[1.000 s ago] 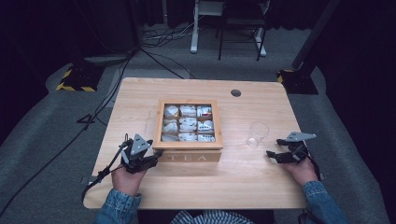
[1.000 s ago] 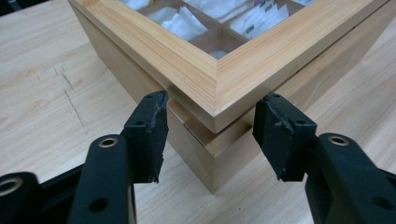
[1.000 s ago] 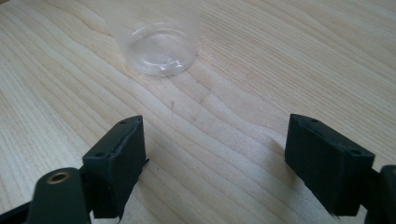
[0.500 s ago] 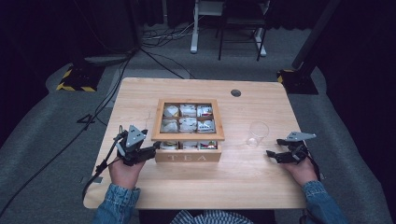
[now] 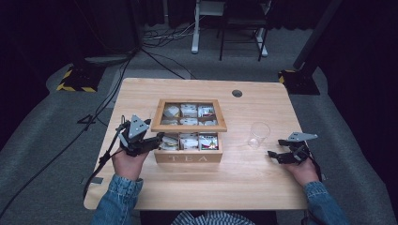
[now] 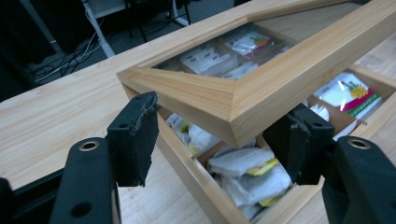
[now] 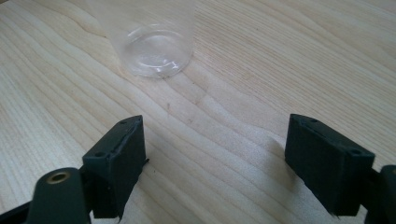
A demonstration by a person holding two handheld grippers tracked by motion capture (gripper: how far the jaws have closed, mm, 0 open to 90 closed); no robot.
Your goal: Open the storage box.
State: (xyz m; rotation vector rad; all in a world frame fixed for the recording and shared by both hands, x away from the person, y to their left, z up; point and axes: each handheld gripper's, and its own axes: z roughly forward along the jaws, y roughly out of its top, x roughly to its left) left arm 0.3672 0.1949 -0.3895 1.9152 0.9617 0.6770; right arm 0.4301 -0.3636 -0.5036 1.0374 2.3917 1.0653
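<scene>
Tea box: A wooden tea box (image 5: 188,152) lettered "TEA" sits at the centre of a pale wooden table (image 5: 155,197), its front face toward the person so the compartments can be reached from the near edge.
Lid: The glass-paned lid (image 5: 187,115) is lifted and tilted back toward 12 o'clock, hinged at the far side; from the left gripper view its near corner (image 6: 233,109) hangs above the open compartments.
Left gripper: At 9 o'clock of the box, the left gripper (image 5: 155,139) has its jaws spread wide on either side of the lid's front-left corner. The left gripper view suggests the corner rests between the pads, so the lid is probably being propped up from below, not pinched; actual contact cannot be told.
Tea bags: Wrapped tea bags (image 6: 243,172) lie exposed in the front row, likely the reason for raising the lid.
Glass: A clear empty glass (image 5: 259,135) stands upright at 3 o'clock of the box, near it but apart, seemingly waiting to receive a bag.
Right gripper: Resting low near the table's right edge, the right gripper (image 5: 276,155) is spread and holds nothing, aimed at the glass (image 7: 149,37) ahead of it at 12 o'clock, apparently idle.
</scene>
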